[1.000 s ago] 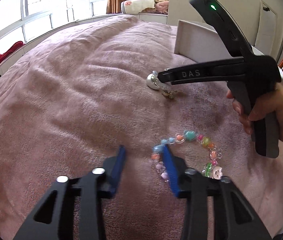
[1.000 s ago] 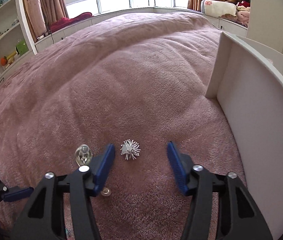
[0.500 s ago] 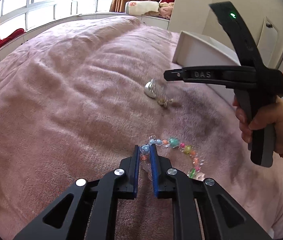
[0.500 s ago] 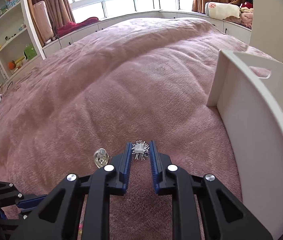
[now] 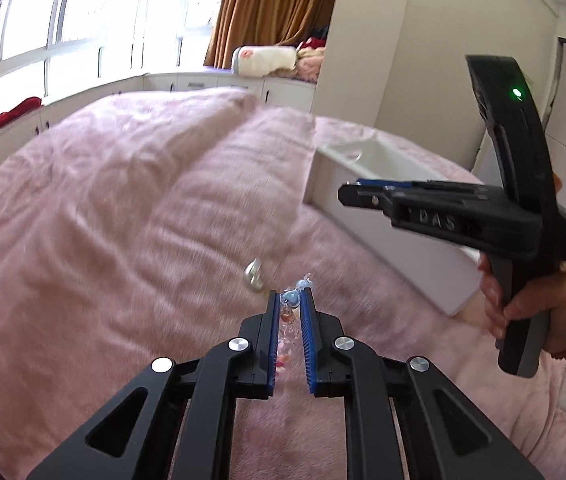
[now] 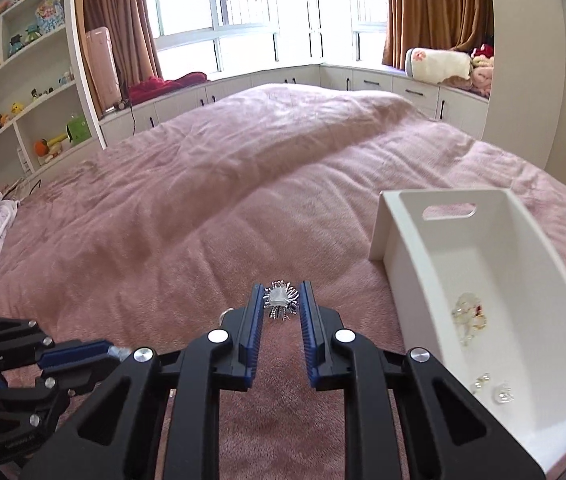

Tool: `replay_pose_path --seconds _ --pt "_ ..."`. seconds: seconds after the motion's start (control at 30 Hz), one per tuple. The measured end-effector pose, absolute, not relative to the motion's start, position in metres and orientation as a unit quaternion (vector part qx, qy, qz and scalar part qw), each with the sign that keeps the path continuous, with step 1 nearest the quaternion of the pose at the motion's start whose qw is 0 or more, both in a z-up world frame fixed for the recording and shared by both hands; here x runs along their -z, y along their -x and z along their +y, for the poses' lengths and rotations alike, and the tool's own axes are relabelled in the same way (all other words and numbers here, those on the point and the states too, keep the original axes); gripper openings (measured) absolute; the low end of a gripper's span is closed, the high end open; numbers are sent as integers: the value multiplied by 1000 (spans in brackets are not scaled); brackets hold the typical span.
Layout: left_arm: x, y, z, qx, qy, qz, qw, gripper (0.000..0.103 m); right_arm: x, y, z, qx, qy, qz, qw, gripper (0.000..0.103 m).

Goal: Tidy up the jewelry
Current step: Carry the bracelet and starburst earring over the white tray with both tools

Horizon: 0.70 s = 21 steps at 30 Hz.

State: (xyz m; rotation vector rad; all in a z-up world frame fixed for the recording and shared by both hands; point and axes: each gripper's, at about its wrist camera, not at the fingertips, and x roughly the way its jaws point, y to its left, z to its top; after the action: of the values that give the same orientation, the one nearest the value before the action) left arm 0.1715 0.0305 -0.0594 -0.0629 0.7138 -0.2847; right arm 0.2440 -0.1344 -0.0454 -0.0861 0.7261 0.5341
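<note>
My left gripper (image 5: 290,300) is shut on a colourful bead bracelet (image 5: 291,302), which hangs between the blue pads above the pink blanket. My right gripper (image 6: 281,298) is shut on a spiky silver brooch (image 6: 280,300) and holds it lifted, left of the white tray (image 6: 531,248). The right gripper also shows in the left wrist view (image 5: 357,192), in front of the tray (image 5: 367,216). A silver pendant (image 5: 253,275) lies on the blanket just beyond my left gripper. The tray holds a few clear and pearl pieces (image 6: 467,316).
The pink blanket (image 6: 203,208) covers the whole bed. The left gripper shows at the lower left of the right wrist view (image 6: 83,354). Shelves with toys (image 6: 23,92) stand at the far left, and window-seat cabinets run along the back.
Both grippers, shut on their pieces half a second ago, have lifted them off the blanket. The right gripper has moved toward the tray, whose inside now shows.
</note>
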Motion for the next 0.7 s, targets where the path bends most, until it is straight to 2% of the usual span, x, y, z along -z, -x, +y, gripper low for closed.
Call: replay_pose_path --seconds 0.37,0.7 --pt "-14 -194 -10 166 -1 290 943 15 -26 -206 -190 -235 43 287 928 19" --pt "-52 -243 -79 210 -27 285 935 15 -45 -201 -255 -193 30 264 945 19"
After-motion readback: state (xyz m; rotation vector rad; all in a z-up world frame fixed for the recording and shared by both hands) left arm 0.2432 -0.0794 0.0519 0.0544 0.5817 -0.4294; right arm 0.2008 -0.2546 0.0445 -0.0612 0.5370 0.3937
